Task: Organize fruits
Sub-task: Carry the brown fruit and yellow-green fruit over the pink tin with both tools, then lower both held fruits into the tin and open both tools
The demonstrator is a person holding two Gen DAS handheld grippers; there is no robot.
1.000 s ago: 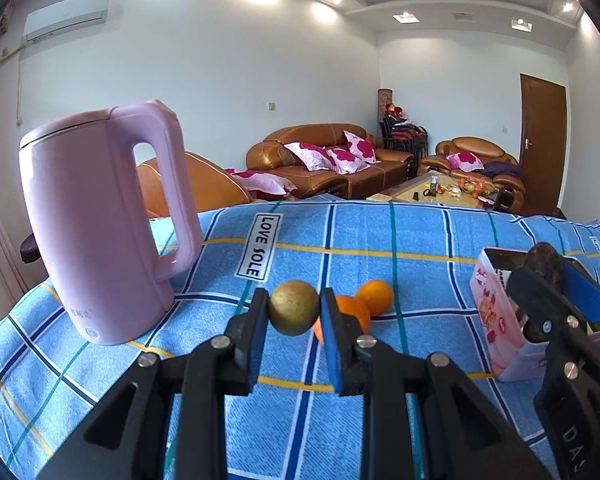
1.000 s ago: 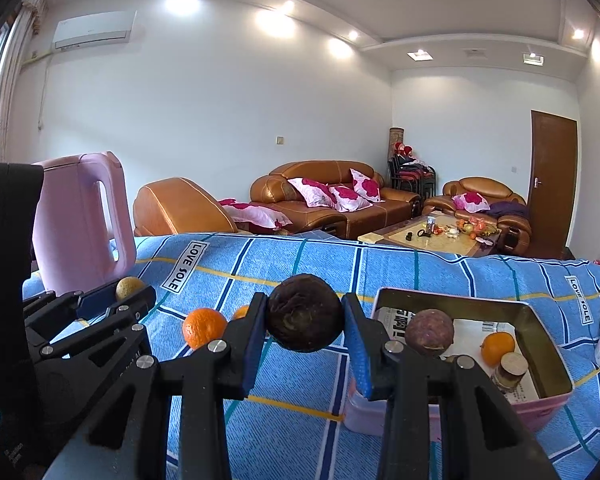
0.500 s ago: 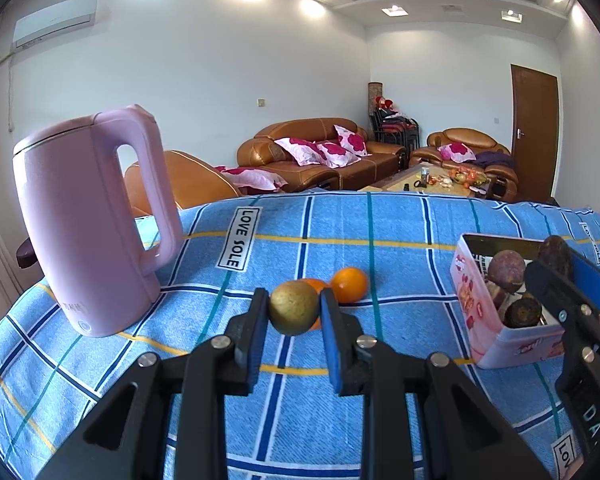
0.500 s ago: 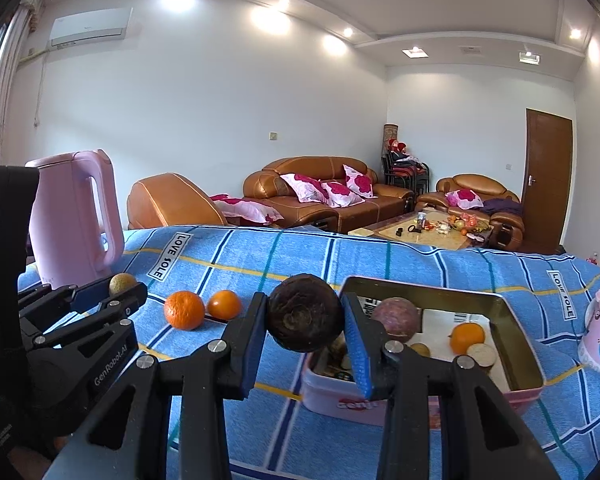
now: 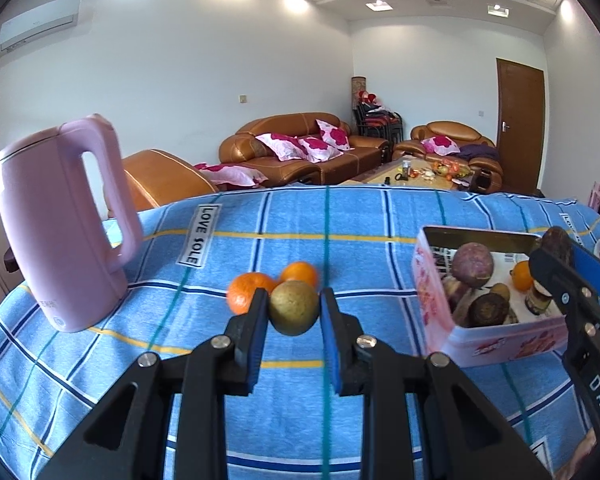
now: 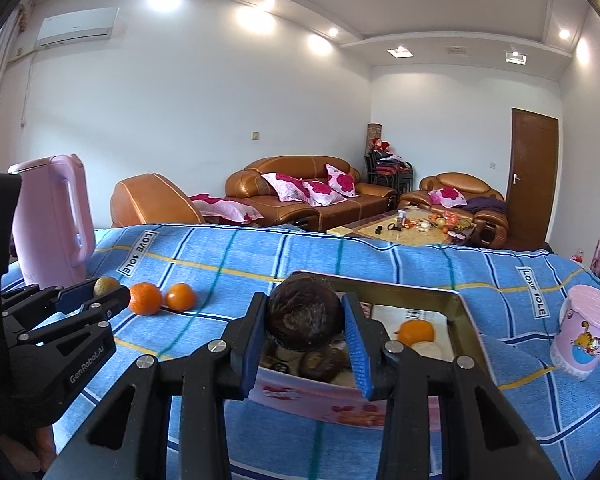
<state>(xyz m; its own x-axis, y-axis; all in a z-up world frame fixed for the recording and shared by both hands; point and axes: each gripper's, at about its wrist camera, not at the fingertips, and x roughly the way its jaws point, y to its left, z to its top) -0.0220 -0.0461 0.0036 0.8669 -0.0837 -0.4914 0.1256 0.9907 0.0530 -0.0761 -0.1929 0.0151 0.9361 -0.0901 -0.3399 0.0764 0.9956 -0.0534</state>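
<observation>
Your left gripper [image 5: 294, 322] is clamped on a greenish-brown round fruit [image 5: 293, 307], pads pressing both sides, fruit sitting right at the fingertips and lifted off the blue checked cloth [image 5: 340, 236] covering the desk. Just behind that fruit in the left wrist view are two oranges [image 5: 247, 292] lying on the cloth, touching each other, not held. Your right gripper [image 6: 305, 330] is closed on a dark brown rough-skinned fruit [image 6: 305, 316], gripped between both blue pads [image 6: 356, 344], jaws a bit wider than the left since the fruit is bigger. That dark fruit hangs over the near end of the pink tin box [image 6: 320, 400], above the fruit already in it, not touching the box rim as far as the view shows. Inside the box: a purple round fruit [image 5: 471, 265], a dark brown one [image 5: 488, 309], a small orange [image 6: 416, 331] and a few pale pieces, too small to name. The box sits to the right of the left gripper, well apart from the loose oranges. Pink kettle [image 5: 56, 232] stands upright at the far left of the cloth. Pink cartoon cup [image 6: 584, 334] stands on the cloth right of the box, near but apart from it.
</observation>
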